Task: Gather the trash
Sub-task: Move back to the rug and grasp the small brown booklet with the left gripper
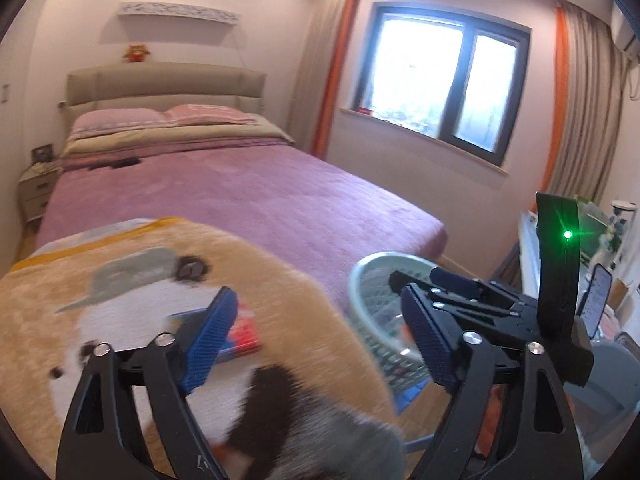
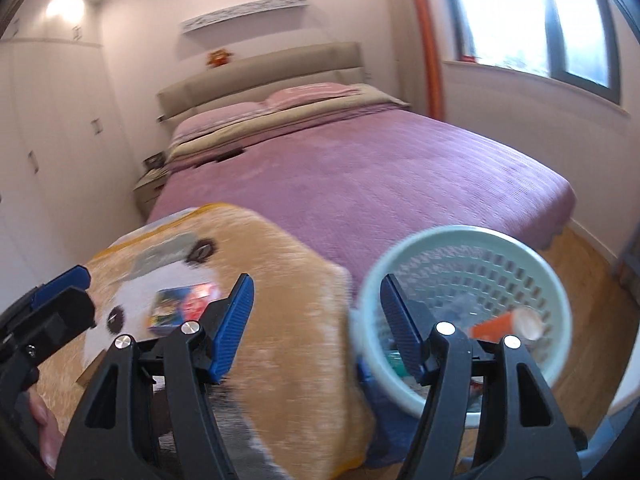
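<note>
Both views are smeared by motion, worst near the bottom, where a dark and grey furry patch under the left gripper cannot be identified. That gripper's jaws stand wide open with nothing between them; the right gripper is also open and empty. A colourful packet lies flat on the tan plush blanket at the foot of the bed, its print too blurred to read; in the left view the left blue pad covers part of it. The pale green basket stands just beside the blanket, toward the window. Only the right view looks down into it, showing an orange-and-white tube and some vague scraps lying inside, with the right pad across the near rim. In the left view the right gripper's body hides most of the basket. That view alone shows a green light on the right gripper and clutter by the curtain, cut off at the edge. The right view alone shows the wardrobe and, at the lower left, the left gripper's blue tip and fingertips of a hand.
</note>
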`<move>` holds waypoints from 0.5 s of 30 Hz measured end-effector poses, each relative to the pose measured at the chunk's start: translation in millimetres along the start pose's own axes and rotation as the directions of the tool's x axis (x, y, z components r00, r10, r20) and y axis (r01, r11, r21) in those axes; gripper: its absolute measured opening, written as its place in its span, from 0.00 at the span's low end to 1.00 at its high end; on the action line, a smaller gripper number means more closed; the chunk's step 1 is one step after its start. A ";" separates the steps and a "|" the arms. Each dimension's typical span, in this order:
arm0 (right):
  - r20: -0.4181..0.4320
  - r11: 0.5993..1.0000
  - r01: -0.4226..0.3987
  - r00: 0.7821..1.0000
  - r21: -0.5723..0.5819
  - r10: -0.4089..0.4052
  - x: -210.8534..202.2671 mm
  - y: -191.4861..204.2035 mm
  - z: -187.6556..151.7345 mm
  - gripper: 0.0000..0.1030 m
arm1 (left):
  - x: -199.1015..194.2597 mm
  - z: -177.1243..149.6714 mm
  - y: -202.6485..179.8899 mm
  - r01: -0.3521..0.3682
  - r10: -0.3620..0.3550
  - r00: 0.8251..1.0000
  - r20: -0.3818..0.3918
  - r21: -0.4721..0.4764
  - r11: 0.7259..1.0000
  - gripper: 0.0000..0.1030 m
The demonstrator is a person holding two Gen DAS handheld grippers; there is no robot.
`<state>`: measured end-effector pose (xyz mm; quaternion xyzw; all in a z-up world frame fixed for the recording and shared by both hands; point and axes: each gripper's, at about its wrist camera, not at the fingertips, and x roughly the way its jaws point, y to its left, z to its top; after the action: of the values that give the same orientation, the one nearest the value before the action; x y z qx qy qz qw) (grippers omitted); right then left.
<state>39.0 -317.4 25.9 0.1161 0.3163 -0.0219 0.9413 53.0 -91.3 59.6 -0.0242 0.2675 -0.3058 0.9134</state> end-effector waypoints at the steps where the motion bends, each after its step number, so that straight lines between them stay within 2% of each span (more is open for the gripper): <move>1: -0.007 1.000 -0.009 1.000 -0.014 0.009 3.7 7.8 -1.8 0.60 | -7.6 -3.1 9.9 -0.026 0.026 1.000 0.003 -0.004 1.000 0.83; 5: -0.035 0.997 -0.044 0.998 -0.056 0.042 19.8 33.5 -10.1 0.60 | -29.5 -17.3 45.8 -0.083 0.082 0.996 -0.024 -0.020 0.996 0.88; 13: -0.098 0.993 -0.104 0.990 -0.046 0.099 62.8 59.5 -20.6 0.60 | -47.8 -60.2 103.9 -0.100 0.084 0.989 -0.119 -0.142 0.985 0.91; 15: -0.110 0.992 -0.108 0.989 -0.063 0.101 70.7 67.2 -23.9 0.60 | -53.0 -72.5 111.9 -0.112 0.092 0.989 -0.119 -0.176 0.978 0.91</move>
<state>89.1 -244.3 -21.2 0.1009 0.3602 0.0446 0.9263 42.1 38.4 -0.6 -0.0768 0.3451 -0.2336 0.9058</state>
